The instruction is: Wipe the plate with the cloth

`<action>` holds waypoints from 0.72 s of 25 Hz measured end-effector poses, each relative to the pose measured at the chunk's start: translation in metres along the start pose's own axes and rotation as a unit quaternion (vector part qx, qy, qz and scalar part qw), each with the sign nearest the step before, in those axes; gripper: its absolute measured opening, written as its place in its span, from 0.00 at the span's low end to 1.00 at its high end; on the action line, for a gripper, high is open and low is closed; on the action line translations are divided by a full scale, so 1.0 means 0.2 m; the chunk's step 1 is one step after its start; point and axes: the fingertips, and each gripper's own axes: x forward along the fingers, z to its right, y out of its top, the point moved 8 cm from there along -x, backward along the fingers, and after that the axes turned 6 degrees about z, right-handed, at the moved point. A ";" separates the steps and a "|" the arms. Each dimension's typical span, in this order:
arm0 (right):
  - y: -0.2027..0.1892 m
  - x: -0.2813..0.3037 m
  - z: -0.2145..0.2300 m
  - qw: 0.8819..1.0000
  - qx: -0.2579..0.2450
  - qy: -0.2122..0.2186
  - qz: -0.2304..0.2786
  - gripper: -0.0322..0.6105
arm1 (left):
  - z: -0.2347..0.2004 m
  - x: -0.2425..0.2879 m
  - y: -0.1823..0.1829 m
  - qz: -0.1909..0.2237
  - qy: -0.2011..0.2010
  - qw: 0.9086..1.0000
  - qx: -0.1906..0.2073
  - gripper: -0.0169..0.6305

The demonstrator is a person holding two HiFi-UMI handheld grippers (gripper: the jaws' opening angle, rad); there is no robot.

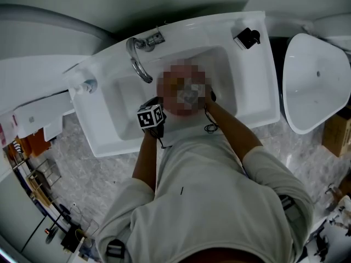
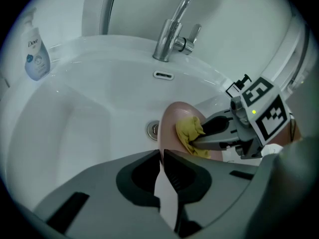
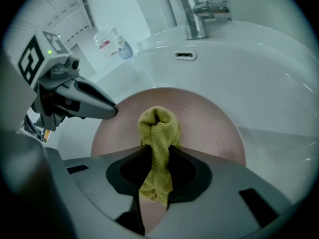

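My right tool [image 3: 157, 151] has its jaws drawn in tight on a bunched yellow terry cloth [image 3: 158, 128]. A tail of the fabric hangs back between the jaws toward 6 o'clock, and the wad bulges out past the tips at 12. The wad presses on the face of the round pale-pink plate [image 3: 209, 128], below its middle and near its 6 o'clock edge. In the right gripper view my left tool [image 2: 162, 156] meets the plate at its 9 o'clock side.

In the left gripper view, the left tool's jaws are nearly together, pinching the plate's rim, which runs edge-on as a thin strip between them. The plate stands tilted up ahead at 12 o'clock. The cloth and the right tool's tips lie on its face at about 1 o'clock.

The plate and both tools sit down in the bowl of the white ceramic sink basin [image 2: 75, 118]. Just past the plate at 11 o'clock is the round metal drain [image 2: 153, 129], and beyond that the overflow slot [image 2: 163, 74]. The chrome faucet [image 2: 172, 34] stands on the back ledge at 12. A clear soap bottle with a blue label [image 2: 36, 54] stands far off at 10 o'clock.
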 end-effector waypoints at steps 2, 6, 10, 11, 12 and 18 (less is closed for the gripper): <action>-0.05 0.03 -0.04 0.999 -0.029 0.015 -0.019 0.19 | -0.01 0.04 0.00 -0.005 0.002 1.000 -0.006 0.09; -0.12 0.03 -0.10 0.998 -0.033 0.036 -0.033 0.19 | -0.04 0.11 0.00 -0.013 0.002 1.000 -0.015 0.08; -0.15 -0.05 -0.07 0.999 0.048 0.005 0.014 0.19 | -0.05 0.18 -0.01 -0.029 -0.004 0.999 -0.013 0.08; -0.15 -0.08 -0.06 0.997 0.072 -0.002 0.036 0.19 | -0.06 0.20 -0.02 -0.032 -0.004 0.999 -0.017 0.08; -0.15 -0.12 -0.05 0.994 0.094 -0.009 0.057 0.19 | -0.07 0.21 -0.03 -0.035 -0.004 0.999 -0.020 0.08; -0.16 -0.36 -0.08 0.983 0.116 -0.074 0.123 0.19 | -0.09 0.24 -0.07 -0.049 0.016 0.999 -0.010 0.09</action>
